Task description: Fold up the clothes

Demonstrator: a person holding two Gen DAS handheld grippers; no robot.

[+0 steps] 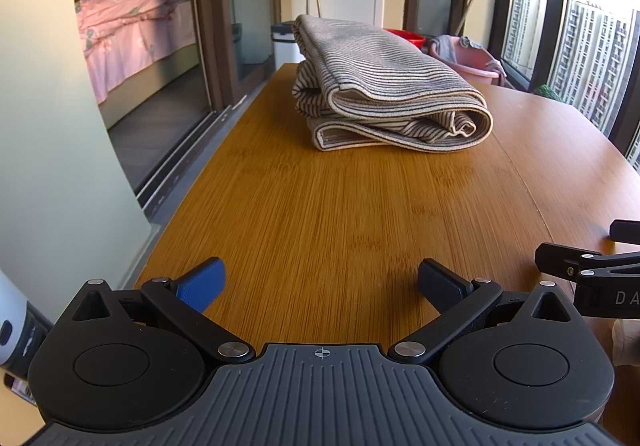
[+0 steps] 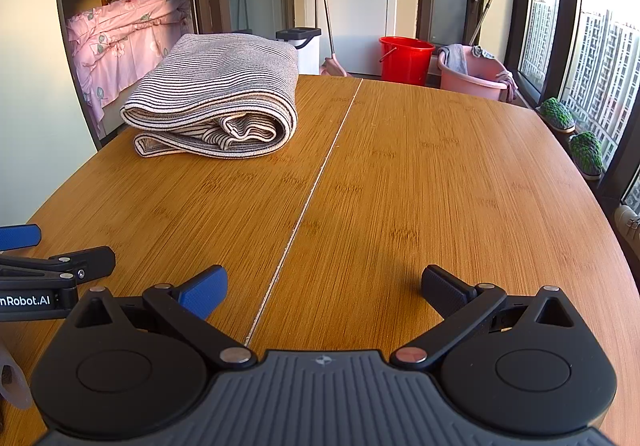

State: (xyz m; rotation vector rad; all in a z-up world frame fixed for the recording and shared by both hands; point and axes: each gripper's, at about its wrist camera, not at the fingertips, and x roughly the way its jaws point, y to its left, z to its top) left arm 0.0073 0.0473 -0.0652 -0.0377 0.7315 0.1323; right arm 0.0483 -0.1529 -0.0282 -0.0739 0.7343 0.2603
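The counter (image 2: 400, 186) is seen as fine-grained wood with a low sheen. On it a folded cloth (image 2: 216, 102) is shown, soft, ribbed and striped. Beyond the counter, a glossy red plastic bucket (image 2: 405, 58) and a matt pink plastic basin (image 2: 472, 80) are seen

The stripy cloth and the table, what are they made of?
The cloth looks like soft knit or woven fabric: thin dark and pale stripes, stitched hems, and floppy rounded folds. The table looks like bamboo or wood, maybe a veneer: fine straight golden grain, a smooth, slightly shiny finish, and a seam down the middle where two panels meet.
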